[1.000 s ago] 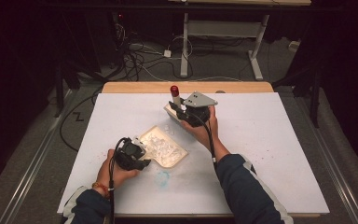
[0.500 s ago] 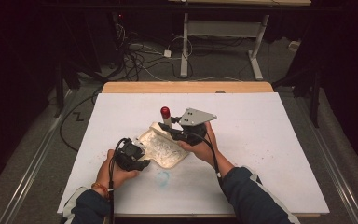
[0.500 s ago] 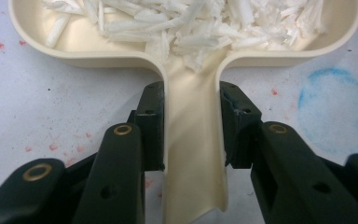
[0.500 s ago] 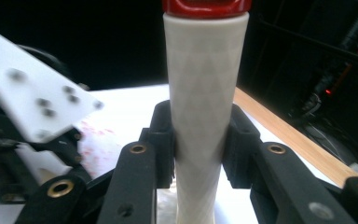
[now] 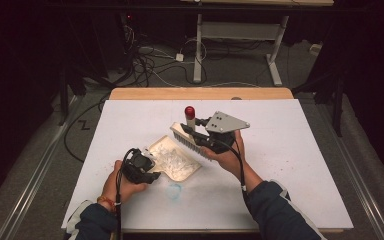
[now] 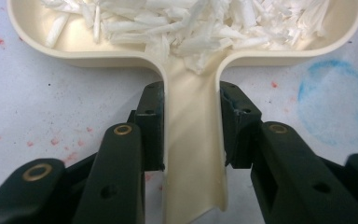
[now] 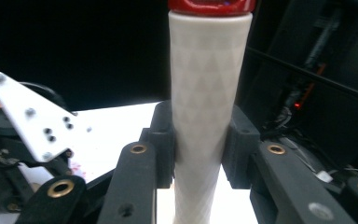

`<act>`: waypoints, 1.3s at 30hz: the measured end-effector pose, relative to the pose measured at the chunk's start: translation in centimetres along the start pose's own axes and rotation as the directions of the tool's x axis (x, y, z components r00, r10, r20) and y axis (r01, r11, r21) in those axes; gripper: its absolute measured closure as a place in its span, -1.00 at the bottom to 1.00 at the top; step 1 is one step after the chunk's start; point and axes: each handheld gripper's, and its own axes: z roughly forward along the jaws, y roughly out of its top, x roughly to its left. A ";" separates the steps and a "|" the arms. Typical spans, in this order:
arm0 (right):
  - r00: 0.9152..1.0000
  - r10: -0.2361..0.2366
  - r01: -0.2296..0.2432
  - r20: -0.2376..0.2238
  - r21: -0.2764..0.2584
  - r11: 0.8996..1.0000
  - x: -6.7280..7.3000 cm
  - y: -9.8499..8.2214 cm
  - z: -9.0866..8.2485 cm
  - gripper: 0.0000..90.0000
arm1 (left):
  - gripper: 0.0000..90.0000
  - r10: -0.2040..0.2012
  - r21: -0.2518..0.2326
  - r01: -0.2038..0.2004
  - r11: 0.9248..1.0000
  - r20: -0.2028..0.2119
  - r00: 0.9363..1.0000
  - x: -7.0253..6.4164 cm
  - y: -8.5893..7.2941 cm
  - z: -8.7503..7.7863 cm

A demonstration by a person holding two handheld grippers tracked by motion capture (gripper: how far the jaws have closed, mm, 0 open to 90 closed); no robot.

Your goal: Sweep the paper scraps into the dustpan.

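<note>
Dark room, grey floor (image 5: 40, 150), tangled cables (image 5: 145, 55)

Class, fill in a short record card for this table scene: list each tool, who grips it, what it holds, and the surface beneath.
Left gripper: shut on the handle of the cream plastic dustpan
Dustpan contents: white shredded scraps, heaped in the tray
Dustpan position: flat on the table
Right gripper: shut on the white textured handle of a hand brush with a red end cap
Brush head: raised, just behind the dustpan's far edge
Table: white sheet, with a blue ring stain and red specks
</note>
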 end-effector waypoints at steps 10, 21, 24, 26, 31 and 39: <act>0.999 -0.023 0.019 0.040 0.116 0.993 0.1 -2.0 -0.4 0.56 | 0.41 0.013 0.017 -0.012 1.000 -0.002 1.000 -0.2 -0.4 -0.3; 0.999 -0.010 0.017 -0.044 0.153 0.988 1.7 -2.2 -0.3 0.56 | 0.41 0.004 0.046 -0.004 0.999 -0.003 1.000 -0.3 -0.6 -0.7; 0.998 -0.012 0.022 -0.064 0.157 0.987 2.3 -1.9 -0.4 0.56 | 0.41 0.010 0.050 -0.010 0.999 -0.006 1.000 -0.4 -0.6 -0.7; 0.996 0.007 0.006 -0.092 0.135 0.991 2.5 -1.6 -0.9 0.57 | 0.41 0.012 0.054 -0.012 0.998 -0.009 1.000 -0.4 -0.6 -0.7; 0.998 -0.008 0.013 -0.063 0.082 0.997 2.3 -0.1 -2.2 0.57 | 0.41 0.012 0.051 -0.011 0.999 -0.010 1.000 -0.4 -0.7 -0.6; 0.999 0.012 -0.010 -0.032 0.054 0.999 1.5 0.5 -3.8 0.56 | 0.41 0.015 0.060 -0.015 0.998 -0.011 1.000 -0.5 -0.7 -0.7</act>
